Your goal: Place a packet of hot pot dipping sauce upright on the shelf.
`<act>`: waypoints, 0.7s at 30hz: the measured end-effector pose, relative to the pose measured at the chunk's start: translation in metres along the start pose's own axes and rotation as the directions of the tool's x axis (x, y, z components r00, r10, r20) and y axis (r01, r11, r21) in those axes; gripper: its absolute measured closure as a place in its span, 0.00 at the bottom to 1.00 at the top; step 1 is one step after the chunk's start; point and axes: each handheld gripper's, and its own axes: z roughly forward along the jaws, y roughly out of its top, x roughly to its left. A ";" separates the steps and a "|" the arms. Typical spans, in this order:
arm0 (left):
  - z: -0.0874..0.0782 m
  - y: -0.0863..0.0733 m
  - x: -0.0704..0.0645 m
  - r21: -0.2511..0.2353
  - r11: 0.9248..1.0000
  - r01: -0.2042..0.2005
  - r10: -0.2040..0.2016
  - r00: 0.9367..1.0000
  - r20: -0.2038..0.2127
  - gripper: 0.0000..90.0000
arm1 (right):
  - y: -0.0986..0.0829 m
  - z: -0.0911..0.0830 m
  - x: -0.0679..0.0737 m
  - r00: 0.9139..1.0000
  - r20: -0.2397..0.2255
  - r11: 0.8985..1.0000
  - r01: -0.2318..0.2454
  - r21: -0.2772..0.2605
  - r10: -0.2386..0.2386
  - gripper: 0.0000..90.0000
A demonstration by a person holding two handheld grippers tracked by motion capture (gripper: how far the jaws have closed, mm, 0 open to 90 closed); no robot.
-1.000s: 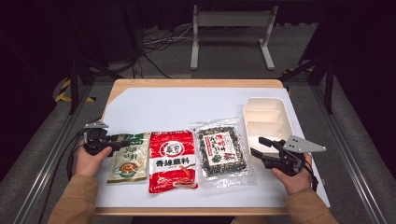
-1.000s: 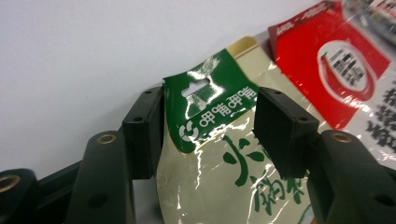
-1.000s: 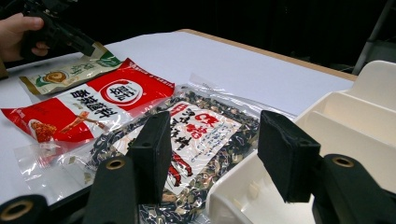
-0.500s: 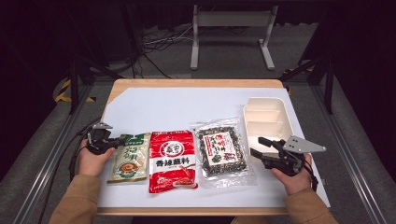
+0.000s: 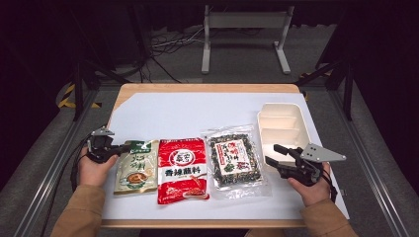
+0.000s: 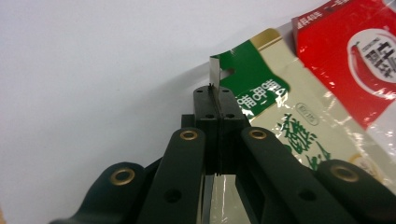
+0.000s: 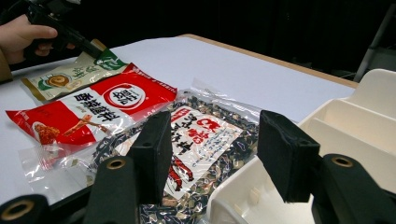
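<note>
Left gripper [image 6: 215,100] fingers were clamped on the top corner of the green-and-cream packet [image 5: 137,167], lying leftmost on the worktop [image 5: 197,111]. Thin corner hold: packet could slip out or tear when lifted. Right gripper [image 5: 275,154] fingers gaped, holding nothing.

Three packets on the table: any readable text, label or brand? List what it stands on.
"香辣蘸料": white characters across the red packet.
Round logo on the red packet: blurred, not readable.
Green-and-beige packet, its corner pinched in the left gripper: print blurred, unreadable.
Clear packet of dark mix: red label characters too blurred.
</note>
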 end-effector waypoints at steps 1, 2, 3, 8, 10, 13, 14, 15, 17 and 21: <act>-0.005 0.002 -0.001 -0.005 1.000 0.002 -0.002 1.000 0.007 1.00 | 0.000 0.000 0.000 1.000 0.000 1.000 0.001 0.001 -0.001 0.52; -0.008 0.003 -0.002 -0.011 1.000 0.002 -0.002 1.000 0.011 1.00 | 0.000 0.000 0.000 1.000 -0.001 1.000 0.001 0.000 -0.001 0.52; -0.012 0.003 -0.002 -0.020 1.000 0.005 -0.005 1.000 0.021 1.00 | 0.000 0.000 0.000 1.000 -0.001 1.000 0.001 -0.001 -0.001 0.52; -0.032 0.008 -0.006 -0.069 0.998 -0.006 0.009 0.999 0.039 1.00 | 0.001 0.000 0.000 1.000 0.000 1.000 0.001 -0.001 -0.001 0.54; -0.041 0.010 -0.009 -0.091 0.996 -0.022 0.026 0.999 0.038 1.00 | 0.001 -0.001 0.000 1.000 -0.001 1.000 0.001 -0.001 -0.001 0.55; -0.052 0.012 -0.014 -0.123 0.992 -0.031 0.038 0.998 0.058 1.00 | 0.003 -0.002 0.001 1.000 -0.007 1.000 0.002 -0.003 -0.002 0.57; -0.052 0.012 -0.014 -0.123 0.992 -0.031 0.038 0.998 0.058 1.00 | 0.003 -0.002 0.001 1.000 -0.007 1.000 0.001 -0.004 -0.001 0.58; -0.058 0.013 -0.017 -0.135 0.990 -0.048 0.056 0.997 0.060 1.00 | 0.003 -0.003 0.001 1.000 -0.009 1.000 0.002 -0.004 -0.002 0.60; -0.061 0.013 -0.018 -0.144 0.988 -0.053 0.062 0.996 0.059 1.00 | 0.004 -0.003 0.001 1.000 -0.014 1.000 0.002 -0.002 -0.002 0.61; -0.075 0.017 -0.027 -0.195 0.978 -0.072 0.088 0.993 0.074 1.00 | 0.005 -0.003 0.001 1.000 -0.023 1.000 0.004 -0.005 -0.004 0.62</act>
